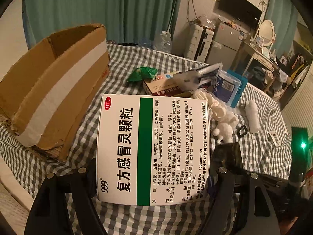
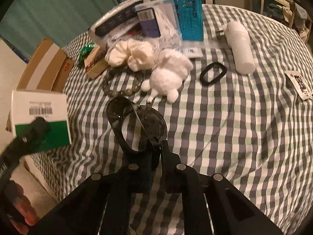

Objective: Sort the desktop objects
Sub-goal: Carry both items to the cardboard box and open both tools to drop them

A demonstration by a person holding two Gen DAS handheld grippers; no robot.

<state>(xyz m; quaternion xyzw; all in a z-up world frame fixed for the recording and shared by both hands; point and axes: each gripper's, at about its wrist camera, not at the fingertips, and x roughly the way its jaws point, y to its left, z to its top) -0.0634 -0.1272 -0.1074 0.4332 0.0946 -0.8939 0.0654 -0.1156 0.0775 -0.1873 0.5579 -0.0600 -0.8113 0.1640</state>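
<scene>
My left gripper (image 1: 152,168) is shut on a white and green medicine box (image 1: 152,148) and holds it above the checked tablecloth (image 1: 260,152), right of an open cardboard box (image 1: 49,90). The held box also shows at the left of the right wrist view (image 2: 41,117), with a left finger (image 2: 37,129) on it. My right gripper (image 2: 154,156) is shut on black sunglasses (image 2: 137,121) just above the cloth. The sunglasses show in the left wrist view (image 1: 227,156) beside the box.
A pile lies at the back: white cotton balls (image 2: 168,72), a bead bracelet (image 2: 123,86), a brown medicine box (image 2: 95,62), a green packet (image 1: 142,73), blue and clear packets (image 2: 191,17). A white bottle (image 2: 240,47), a black ring (image 2: 213,74) and a small sachet (image 2: 299,84) lie to the right.
</scene>
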